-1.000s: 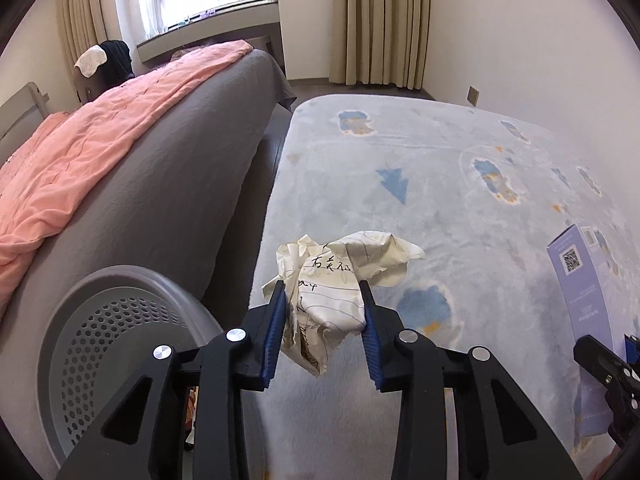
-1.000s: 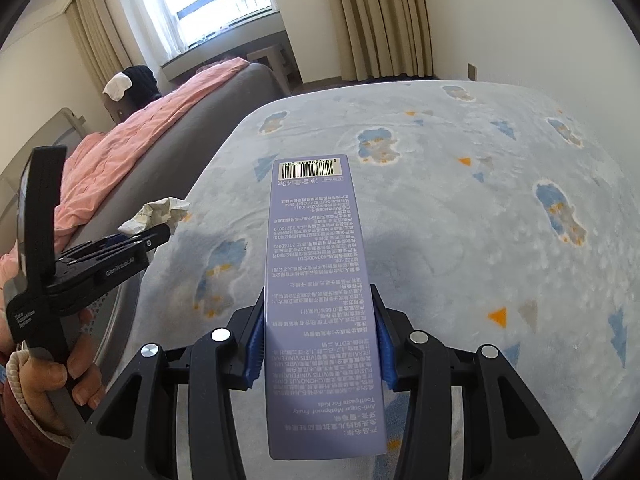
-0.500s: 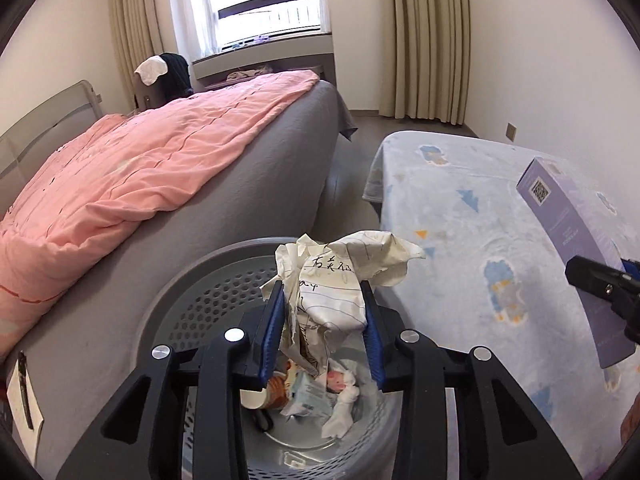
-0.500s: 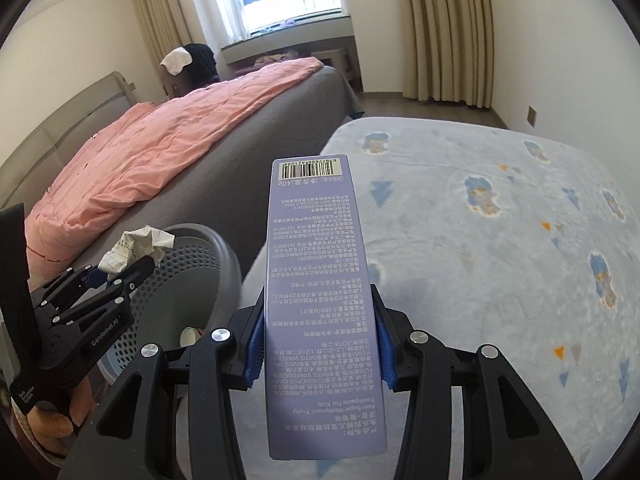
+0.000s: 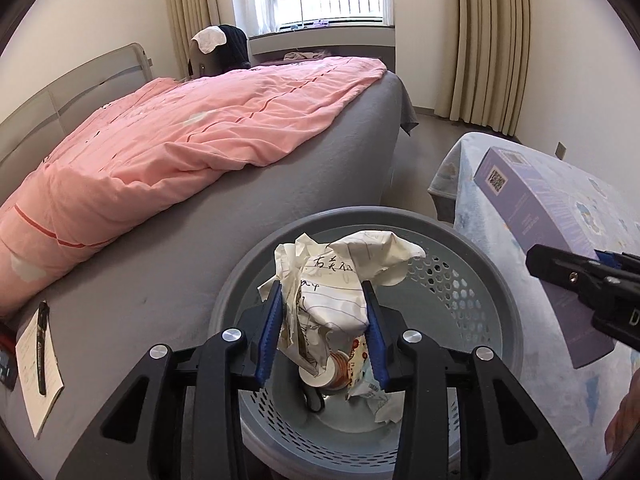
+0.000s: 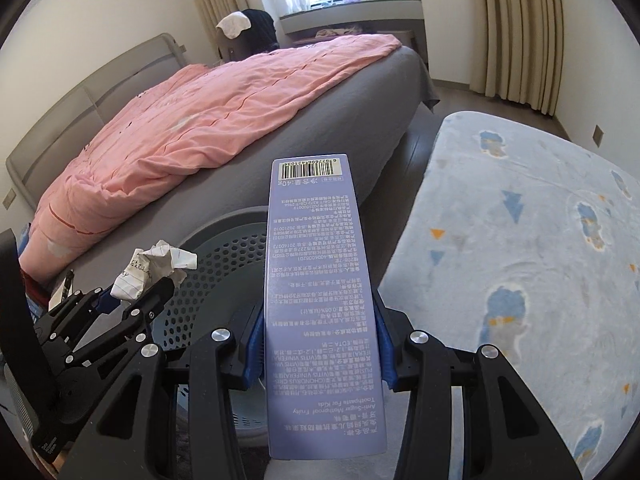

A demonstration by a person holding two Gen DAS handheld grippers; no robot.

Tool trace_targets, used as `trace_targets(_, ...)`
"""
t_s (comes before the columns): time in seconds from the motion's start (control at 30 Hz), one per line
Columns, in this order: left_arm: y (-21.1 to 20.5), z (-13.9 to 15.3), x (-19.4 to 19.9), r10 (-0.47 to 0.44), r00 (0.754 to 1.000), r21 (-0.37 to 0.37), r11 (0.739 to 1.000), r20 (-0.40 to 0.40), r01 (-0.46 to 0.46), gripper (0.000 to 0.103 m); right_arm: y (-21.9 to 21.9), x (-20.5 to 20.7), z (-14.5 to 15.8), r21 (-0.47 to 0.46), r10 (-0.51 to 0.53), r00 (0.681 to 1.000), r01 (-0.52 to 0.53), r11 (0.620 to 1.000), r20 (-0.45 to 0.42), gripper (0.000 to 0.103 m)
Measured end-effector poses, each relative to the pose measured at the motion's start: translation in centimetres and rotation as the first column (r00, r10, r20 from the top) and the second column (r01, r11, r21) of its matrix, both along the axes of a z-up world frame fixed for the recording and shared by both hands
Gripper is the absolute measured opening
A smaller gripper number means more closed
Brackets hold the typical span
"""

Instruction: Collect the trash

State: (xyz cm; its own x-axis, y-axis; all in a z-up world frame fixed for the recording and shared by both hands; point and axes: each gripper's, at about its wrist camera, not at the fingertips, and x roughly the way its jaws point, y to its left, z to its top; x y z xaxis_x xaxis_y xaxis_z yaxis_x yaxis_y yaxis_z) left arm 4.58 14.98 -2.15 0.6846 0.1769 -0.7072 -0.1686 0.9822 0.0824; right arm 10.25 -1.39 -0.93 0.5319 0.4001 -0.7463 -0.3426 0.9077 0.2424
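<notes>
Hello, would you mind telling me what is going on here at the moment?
A person is tidying up trash with a handheld gripper in each hand. The left gripper holds a crumpled sheet of paper right over the grey bin beside the bed; its jaws have just been easing open with the paper still between them. The right gripper is clamped on a purple toothpaste box, off to the bin's side by the patterned blue blanket. Other trash already lies in the bin.
</notes>
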Motion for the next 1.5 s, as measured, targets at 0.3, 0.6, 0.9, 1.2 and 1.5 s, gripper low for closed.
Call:
trace_targets(0.3,0.6,-0.5,0.3,0.027,0.999,-0.012,1.000,-0.027,-0.027,0.040,1.5,0.4,-1.8,0.013,0.056,0.998,-0.055,0.998,-0.040,0.044)
trace_targets(0.6,1.0,-0.3,0.3,0.056,0.998,-0.015,0.998,-0.014,-0.056,0.061,1.2,0.2,-1.5,0.014,0.049,0.999,-0.049,0.999,-0.021,0.062)
trace_targets(0.9,1.8,-0.4,0.2,0.080,0.997,-0.028,0.996,-0.020,-0.081,0.068,1.5,-0.1,-1.7,-0.028,0.043,0.999,-0.043,0.999,-0.016,0.062)
trace_targets(1.2,2.0,-0.4,0.2,0.101,0.995,-0.025,0.995,-0.019,-0.101,0.071,1.8,-0.4,-1.7,-0.056,0.046,0.999,-0.046,0.997,-0.002,0.063)
trace_targets(1.5,2.1,-0.4,0.2,0.111,0.994,-0.019,0.994,-0.015,-0.111,0.075,1.9,-0.5,-1.7,-0.065,0.043,0.999,-0.042,0.997,0.005,0.069)
